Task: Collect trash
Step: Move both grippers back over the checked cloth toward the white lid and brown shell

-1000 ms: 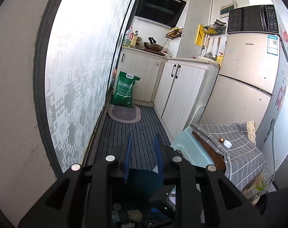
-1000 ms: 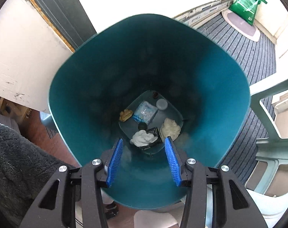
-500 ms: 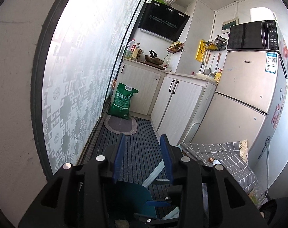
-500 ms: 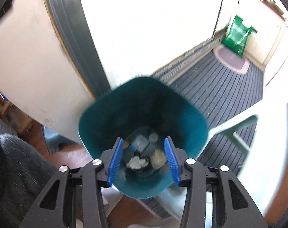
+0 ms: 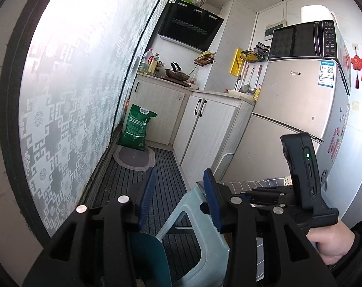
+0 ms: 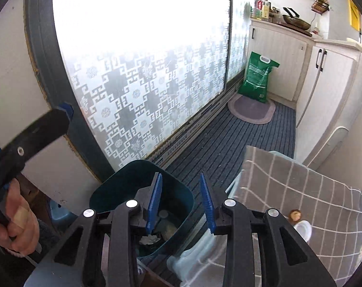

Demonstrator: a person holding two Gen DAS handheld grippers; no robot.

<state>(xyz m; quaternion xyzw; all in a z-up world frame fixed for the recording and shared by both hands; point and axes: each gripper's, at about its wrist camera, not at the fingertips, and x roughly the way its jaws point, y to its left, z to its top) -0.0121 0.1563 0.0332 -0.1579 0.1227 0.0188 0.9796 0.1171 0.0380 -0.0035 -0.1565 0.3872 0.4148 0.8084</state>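
The teal trash bin (image 6: 123, 186) stands on the floor by the frosted sliding door, with white crumpled paper (image 6: 148, 239) and other scraps inside. My right gripper (image 6: 179, 197) is open and empty, raised above the bin's right side. On the grey checked cloth (image 6: 288, 186) to the right lie a small brown item (image 6: 295, 214) and a white cap-like piece (image 6: 303, 230). My left gripper (image 5: 178, 197) is open and empty, high over the bin's rim (image 5: 150, 258) and a pale blue stool (image 5: 205, 227).
A narrow kitchen runs ahead: striped floor mat (image 6: 228, 148), green bag (image 6: 258, 79), oval rug (image 6: 251, 108), white cabinets (image 5: 205, 129), fridge (image 5: 298, 110) with microwave (image 5: 305, 40). The right hand-held unit (image 5: 300, 172) shows at the right in the left wrist view.
Both grippers have risen and tilted up away from the bin. The right view pulled back from inside the bin to well above it, showing the cloth-covered table.
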